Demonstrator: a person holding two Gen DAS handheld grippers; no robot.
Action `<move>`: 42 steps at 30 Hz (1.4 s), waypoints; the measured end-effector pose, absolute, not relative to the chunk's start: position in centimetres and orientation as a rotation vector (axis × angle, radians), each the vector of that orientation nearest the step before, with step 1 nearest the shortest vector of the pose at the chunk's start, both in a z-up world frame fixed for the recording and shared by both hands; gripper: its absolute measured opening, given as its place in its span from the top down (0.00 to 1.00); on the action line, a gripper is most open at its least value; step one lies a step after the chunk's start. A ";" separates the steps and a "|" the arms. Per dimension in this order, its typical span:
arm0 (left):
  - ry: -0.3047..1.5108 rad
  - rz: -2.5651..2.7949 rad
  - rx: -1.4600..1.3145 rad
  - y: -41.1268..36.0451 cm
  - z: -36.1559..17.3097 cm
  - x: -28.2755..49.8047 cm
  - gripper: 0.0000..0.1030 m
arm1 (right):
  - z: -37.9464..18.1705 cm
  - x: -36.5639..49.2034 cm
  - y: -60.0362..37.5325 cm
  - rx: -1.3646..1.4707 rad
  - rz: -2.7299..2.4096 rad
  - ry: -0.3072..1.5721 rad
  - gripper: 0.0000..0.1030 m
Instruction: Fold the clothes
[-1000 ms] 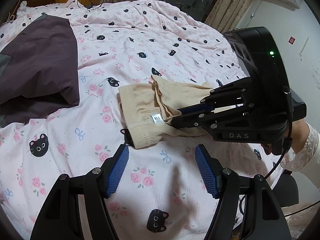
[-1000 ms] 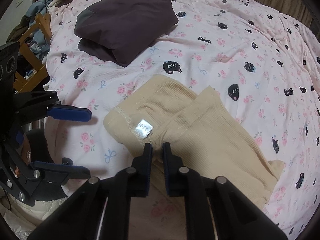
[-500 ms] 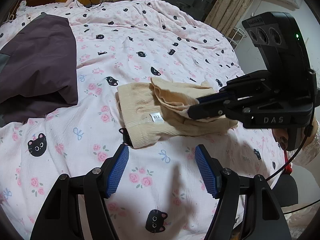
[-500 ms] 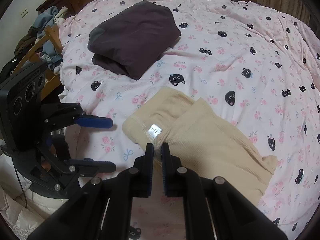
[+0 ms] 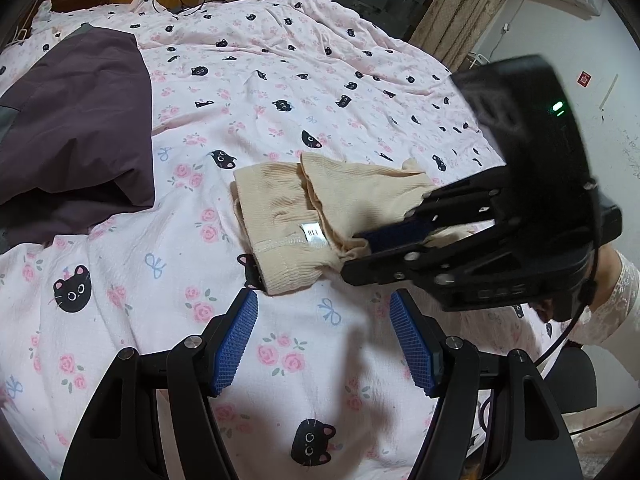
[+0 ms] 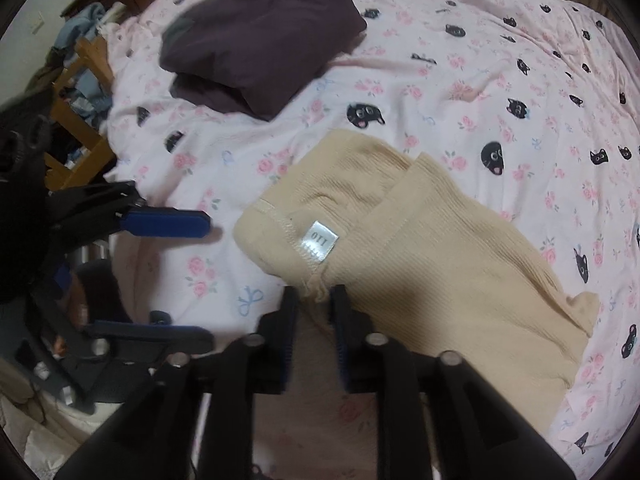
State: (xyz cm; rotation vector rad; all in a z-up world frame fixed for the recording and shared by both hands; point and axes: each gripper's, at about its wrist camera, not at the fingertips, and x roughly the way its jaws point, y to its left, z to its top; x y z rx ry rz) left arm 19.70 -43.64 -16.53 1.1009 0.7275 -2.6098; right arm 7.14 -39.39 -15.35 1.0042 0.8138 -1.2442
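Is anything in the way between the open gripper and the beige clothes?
Nothing visible. Only bare bedsheet lies between the open left gripper and the beige garment, whose edge the right gripper pinches.

The left gripper (image 5: 324, 340) hangs low with its blue-padded fingers (image 5: 236, 340) spread wide apart, nothing between them. The right gripper (image 6: 314, 300) reaches in from the right side, its fingers (image 6: 289, 312) drawn close with a pinch of beige cloth between them (motion-blurred in both views). A lace-sleeved wrist (image 5: 616, 300) shows behind it.
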 end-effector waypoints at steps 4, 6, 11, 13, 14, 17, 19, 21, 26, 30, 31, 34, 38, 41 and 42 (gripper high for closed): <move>0.717 -2.605 1.070 -43.8 -16.3 19.3 0.38 | -13.6 6.1 -38.6 1.005 -1.230 0.734 0.65; 0.710 -2.600 1.046 -43.9 -16.2 19.0 0.38 | -12.7 5.4 -38.2 1.016 -1.216 0.687 0.65; 0.695 -2.588 0.987 -44.1 -15.7 18.3 0.38 | -11.7 3.8 -37.3 1.012 -1.269 0.666 0.65; 0.688 -2.583 0.964 -44.3 -15.6 18.0 0.38 | -11.5 3.0 -36.8 1.017 -1.309 0.662 0.65; 0.685 -2.580 0.952 -44.3 -15.5 17.9 0.38 | -11.5 2.4 -36.4 1.024 -1.337 0.654 0.65; 0.692 -2.586 0.983 -44.4 -15.9 15.8 0.38 | -11.9 0.7 -35.4 1.067 -1.389 0.623 0.65; 0.687 -2.584 1.005 -44.3 -16.2 14.5 0.38 | -12.1 -0.2 -34.7 1.089 -1.411 0.613 0.65; 0.667 -2.561 1.034 -44.3 -16.7 13.7 0.38 | -12.3 -0.8 -34.2 1.098 -1.424 0.612 0.65; 0.594 -2.492 1.112 -44.2 -18.0 13.1 0.38 | -13.1 -1.2 -33.1 1.120 -1.419 0.615 0.65; 0.562 -2.468 1.126 -44.1 -18.4 13.2 0.38 | -14.7 -0.6 -32.8 1.140 -1.389 0.663 0.65; 0.554 -2.461 1.130 -44.1 -18.5 13.2 0.38 | -15.2 -0.6 -32.7 1.148 -1.382 0.675 0.65; 0.544 -2.454 1.133 -44.0 -18.6 13.4 0.38 | -16.0 -0.7 -32.3 1.171 -1.369 0.670 0.65; 0.543 -2.460 1.129 -43.9 -18.5 13.6 0.38 | -15.1 -1.6 -31.7 1.181 -1.368 0.588 0.65; 0.548 -2.461 1.127 -44.0 -18.6 13.5 0.38 | -13.6 -3.5 -31.1 1.168 -1.418 0.514 0.65; 0.547 -2.462 1.127 -44.0 -18.6 13.5 0.38 | -13.3 -4.1 -31.0 1.163 -1.443 0.505 0.65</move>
